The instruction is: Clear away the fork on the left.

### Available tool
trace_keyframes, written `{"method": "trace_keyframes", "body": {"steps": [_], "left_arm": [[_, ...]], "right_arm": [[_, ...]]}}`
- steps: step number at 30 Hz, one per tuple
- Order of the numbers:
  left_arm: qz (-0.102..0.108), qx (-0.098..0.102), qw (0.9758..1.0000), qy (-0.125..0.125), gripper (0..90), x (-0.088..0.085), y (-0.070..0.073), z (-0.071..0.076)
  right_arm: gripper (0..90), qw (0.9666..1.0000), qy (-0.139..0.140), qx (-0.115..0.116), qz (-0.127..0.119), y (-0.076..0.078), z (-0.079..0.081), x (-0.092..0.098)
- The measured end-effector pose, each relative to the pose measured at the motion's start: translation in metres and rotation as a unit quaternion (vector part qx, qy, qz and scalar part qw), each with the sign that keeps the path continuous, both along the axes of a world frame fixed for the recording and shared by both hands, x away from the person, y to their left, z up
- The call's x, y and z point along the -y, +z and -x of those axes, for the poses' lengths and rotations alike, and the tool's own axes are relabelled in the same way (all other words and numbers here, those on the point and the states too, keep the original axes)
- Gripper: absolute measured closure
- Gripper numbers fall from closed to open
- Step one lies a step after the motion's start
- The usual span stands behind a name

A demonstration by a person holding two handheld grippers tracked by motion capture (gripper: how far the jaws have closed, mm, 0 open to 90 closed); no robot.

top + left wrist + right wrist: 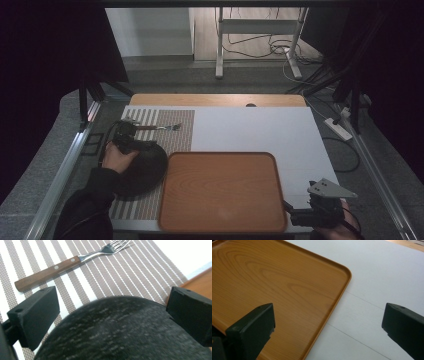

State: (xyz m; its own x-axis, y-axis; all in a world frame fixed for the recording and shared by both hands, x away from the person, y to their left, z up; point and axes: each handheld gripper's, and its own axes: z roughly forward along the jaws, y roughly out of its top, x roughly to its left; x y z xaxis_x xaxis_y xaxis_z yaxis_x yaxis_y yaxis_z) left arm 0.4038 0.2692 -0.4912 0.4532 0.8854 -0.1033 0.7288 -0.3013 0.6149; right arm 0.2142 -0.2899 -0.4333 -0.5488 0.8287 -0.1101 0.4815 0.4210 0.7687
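The tray (222,192) lies bare between the grippers, its corner under the wide-open, empty right gripper (329,327). The dark bowl (142,170) sits between the jaws of the left gripper (112,312), spread wide. Beyond it lies a fork (72,261).

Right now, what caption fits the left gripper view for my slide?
Open left tongs straddle a dark speckled bowl on a striped placemat, fork beyond.

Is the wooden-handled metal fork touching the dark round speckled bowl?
Apart. In the left gripper view, striped mat lies between the fork and the bowl.
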Motion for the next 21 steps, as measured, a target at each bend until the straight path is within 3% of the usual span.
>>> {"method": "trace_keyframes", "body": {"steps": [16,19,21], "left_arm": [[-0.019,-0.006,0.9998,0.005,1.2,-0.003,-0.008,-0.036],[-0.028,-0.007,0.9996,-0.002,5.4,-0.002,-0.008,-0.041],[-0.034,-0.011,0.9993,-0.009,13.5,-0.002,-0.007,-0.045]], "right_arm": [[0.0,1.0000,-0.003,-0.005,0.001,0.000,0.001,0.000],[0.0,1.0000,-0.003,-0.004,0.002,0.000,0.001,-0.001],[0.0,1.0000,-0.002,-0.005,0.001,0.000,0.001,0.000]]}}
